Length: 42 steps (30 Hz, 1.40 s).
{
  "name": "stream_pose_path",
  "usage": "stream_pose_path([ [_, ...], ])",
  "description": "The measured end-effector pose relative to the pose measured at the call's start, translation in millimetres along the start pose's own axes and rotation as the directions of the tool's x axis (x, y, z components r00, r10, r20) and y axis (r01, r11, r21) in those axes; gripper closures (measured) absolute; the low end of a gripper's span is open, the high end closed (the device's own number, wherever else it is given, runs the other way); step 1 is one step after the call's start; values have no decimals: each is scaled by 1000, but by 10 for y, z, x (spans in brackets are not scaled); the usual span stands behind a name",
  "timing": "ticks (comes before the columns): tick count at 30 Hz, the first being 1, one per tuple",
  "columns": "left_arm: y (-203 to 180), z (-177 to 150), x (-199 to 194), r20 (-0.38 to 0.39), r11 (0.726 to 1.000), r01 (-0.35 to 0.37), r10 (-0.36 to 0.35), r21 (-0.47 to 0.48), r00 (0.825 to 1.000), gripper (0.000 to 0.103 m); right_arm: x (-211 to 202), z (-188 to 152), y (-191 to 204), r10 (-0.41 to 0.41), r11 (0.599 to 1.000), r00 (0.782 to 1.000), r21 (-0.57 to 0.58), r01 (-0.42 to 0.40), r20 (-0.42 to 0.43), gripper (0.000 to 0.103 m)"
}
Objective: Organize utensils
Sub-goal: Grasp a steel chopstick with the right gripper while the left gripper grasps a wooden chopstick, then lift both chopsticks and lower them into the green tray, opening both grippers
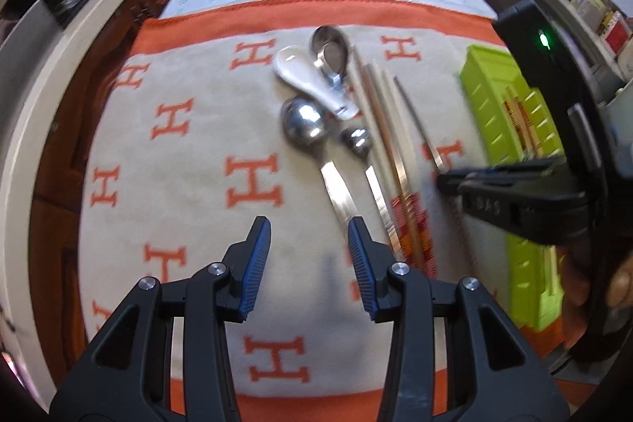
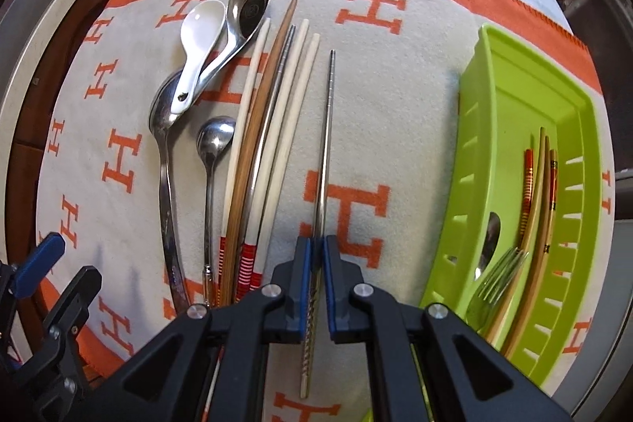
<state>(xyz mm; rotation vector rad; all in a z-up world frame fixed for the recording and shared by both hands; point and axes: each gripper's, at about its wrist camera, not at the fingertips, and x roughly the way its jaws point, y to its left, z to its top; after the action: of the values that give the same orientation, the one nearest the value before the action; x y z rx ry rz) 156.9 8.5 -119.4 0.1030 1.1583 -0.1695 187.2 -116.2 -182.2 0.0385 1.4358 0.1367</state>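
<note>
One patterned cloth (image 2: 395, 97) is covering the table; a green tray (image 2: 510, 74) at right is holding chopsticks, a fork (image 2: 494, 283) and a spoon. Right gripper (image 2: 316, 252) is pinching a metal chopstick (image 2: 326, 145) beside loose spoons and chopsticks. Left gripper (image 1: 309, 232) is hovering, jaws spread, empty.

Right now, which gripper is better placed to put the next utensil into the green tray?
Right gripper: shut on the metal chopstick, beside the green tray. The left gripper is open and empty.

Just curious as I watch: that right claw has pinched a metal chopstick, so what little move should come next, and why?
Probably lift it and carry it toward the green tray. The right gripper is shut on the metal chopstick, and chopsticks already lie in that tray.
</note>
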Motion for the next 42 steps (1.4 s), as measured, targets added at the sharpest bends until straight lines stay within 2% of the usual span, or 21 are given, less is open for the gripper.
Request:
stream_pose_path([
  [3, -63, 203, 73, -25, 998, 64, -63, 11, 998, 66, -6, -31, -131, 92, 993, 996, 80, -92, 5, 98],
  [6, -128, 394, 226, -71, 995, 95, -93, 15, 993, 79, -34, -64, -287, 195, 969, 981, 147, -196, 23, 98],
  [10, -228, 560, 483, -161, 987, 159, -160, -16, 974, 88, -168, -149, -400, 265, 943, 962, 190, -274, 69, 98],
  [14, -322, 607, 665, -213, 982, 182, -187, -41, 959, 95, -308, -196, -533, 322, 918, 941, 207, -337, 105, 98],
  [29, -611, 657, 963, -267, 985, 170, -170, -22, 949, 100, -500, -292, -768, 382, 888, 910, 210, -409, 158, 98],
  [35, -701, 721, 1018, -266, 986, 165, -167, -31, 949, 100, -502, -296, -766, 391, 884, 906, 207, -419, 164, 98],
  [42, -649, 734, 1017, -278, 992, 126, -126, -19, 952, 100, -508, -324, -813, 390, 881, 905, 217, -421, 172, 98],
])
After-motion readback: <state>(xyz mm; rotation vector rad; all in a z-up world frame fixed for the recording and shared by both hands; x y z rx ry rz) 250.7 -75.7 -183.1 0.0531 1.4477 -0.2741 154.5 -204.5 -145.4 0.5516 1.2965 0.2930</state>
